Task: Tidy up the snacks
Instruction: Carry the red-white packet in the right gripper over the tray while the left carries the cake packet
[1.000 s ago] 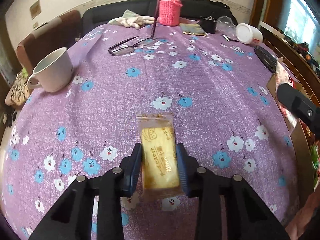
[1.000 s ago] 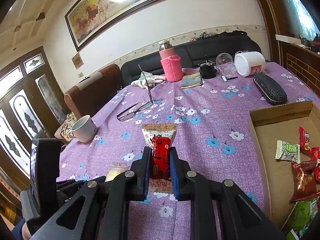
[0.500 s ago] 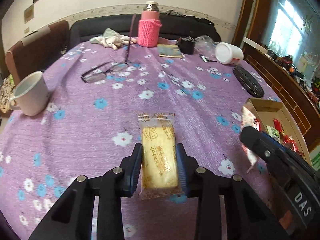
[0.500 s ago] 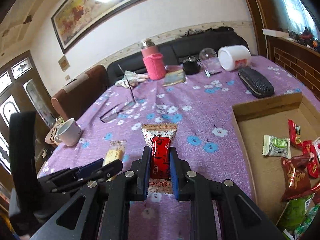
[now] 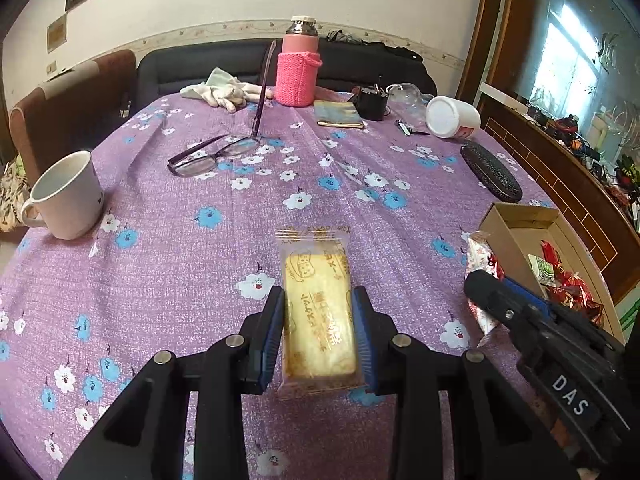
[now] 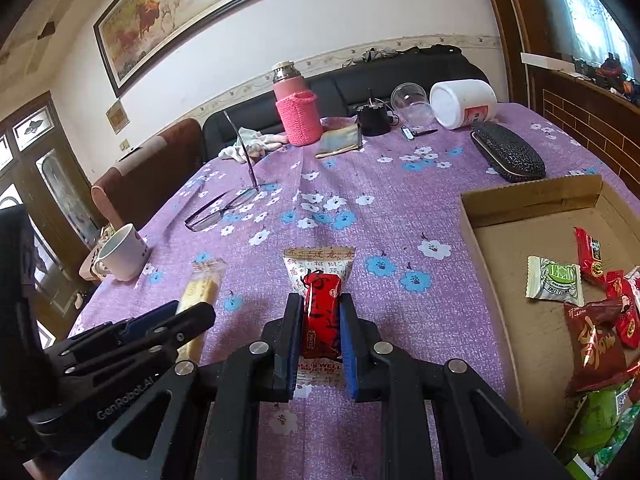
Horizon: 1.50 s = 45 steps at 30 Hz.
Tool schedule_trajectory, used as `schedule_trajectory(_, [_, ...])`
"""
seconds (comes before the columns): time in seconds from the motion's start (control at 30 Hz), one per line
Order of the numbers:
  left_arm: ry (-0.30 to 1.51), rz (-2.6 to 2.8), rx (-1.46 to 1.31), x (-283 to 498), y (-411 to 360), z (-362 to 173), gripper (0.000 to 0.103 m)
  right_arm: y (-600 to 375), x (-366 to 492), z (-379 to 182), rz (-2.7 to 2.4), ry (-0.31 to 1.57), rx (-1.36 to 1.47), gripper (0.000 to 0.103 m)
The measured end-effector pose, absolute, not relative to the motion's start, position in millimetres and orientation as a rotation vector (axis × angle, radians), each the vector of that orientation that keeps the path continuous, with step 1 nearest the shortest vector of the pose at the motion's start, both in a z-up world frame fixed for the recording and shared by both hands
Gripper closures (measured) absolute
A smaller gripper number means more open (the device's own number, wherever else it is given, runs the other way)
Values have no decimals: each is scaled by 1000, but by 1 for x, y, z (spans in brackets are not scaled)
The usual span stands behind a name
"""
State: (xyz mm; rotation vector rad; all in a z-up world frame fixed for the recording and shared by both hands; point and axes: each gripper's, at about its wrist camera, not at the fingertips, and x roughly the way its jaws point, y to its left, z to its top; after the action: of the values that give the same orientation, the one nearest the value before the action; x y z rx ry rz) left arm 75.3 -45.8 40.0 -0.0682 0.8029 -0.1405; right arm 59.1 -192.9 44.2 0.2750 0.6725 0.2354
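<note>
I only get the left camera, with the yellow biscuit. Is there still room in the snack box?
Observer: Yes. The right camera shows the cardboard box with a wide bare floor on its near-left side.
Child: What snacks are in it?
Observer: A green-and-white packet lies alone; red packets are piled toward the right edge.
Child: What is the other gripper holding?
Observer: The right gripper is shut on a red and white snack packet, held above the tablecloth, left of the box.
</note>
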Motion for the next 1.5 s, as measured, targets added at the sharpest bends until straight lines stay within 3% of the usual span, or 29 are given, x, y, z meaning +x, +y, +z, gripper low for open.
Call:
schedule_trajectory(0.97, [704, -315, -88, 62, -66, 56, 71, -298, 37, 88, 71, 482, 529, 84])
schedule_trajectory(1.5, [730, -504, -5, 49, -174, 83, 71, -405, 16, 79, -132, 467, 759, 84])
